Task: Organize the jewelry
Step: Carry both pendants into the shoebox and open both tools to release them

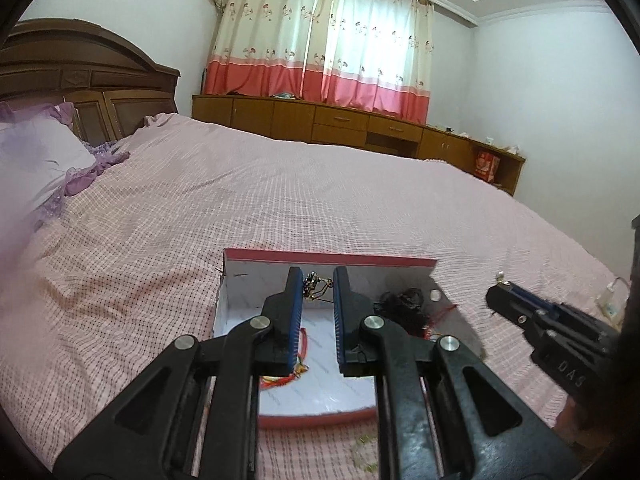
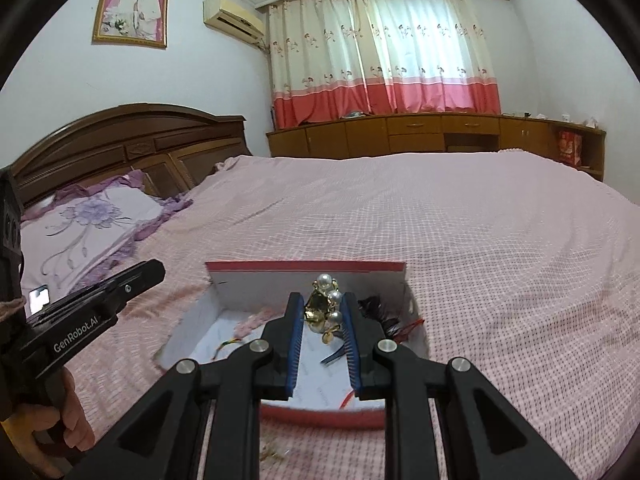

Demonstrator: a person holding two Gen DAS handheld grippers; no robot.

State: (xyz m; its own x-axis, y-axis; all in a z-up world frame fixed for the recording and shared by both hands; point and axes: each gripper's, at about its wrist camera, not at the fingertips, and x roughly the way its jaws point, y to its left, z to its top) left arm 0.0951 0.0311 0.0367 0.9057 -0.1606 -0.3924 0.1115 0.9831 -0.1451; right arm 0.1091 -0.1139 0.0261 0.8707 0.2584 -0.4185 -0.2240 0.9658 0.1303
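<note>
On the bed (image 2: 440, 216), a red-rimmed white box (image 2: 308, 267) lies open. The right hand-held gripper (image 2: 322, 320) grasps a gold brooch (image 2: 320, 312) with three pearls, held over the box interior. The left hand-held gripper (image 1: 316, 292) is released, fingers apart over the same box; a small dark-and-gold piece (image 1: 314, 285) shows between its tips, contact unclear. Black tangled jewelry (image 1: 404, 304) sits by the box's right wall, red cord (image 1: 280, 380) on its floor. Box walls are low; the pink bedspread around it is open. Pillow (image 2: 88, 220) and headboard (image 2: 132, 140) lie far left.
</note>
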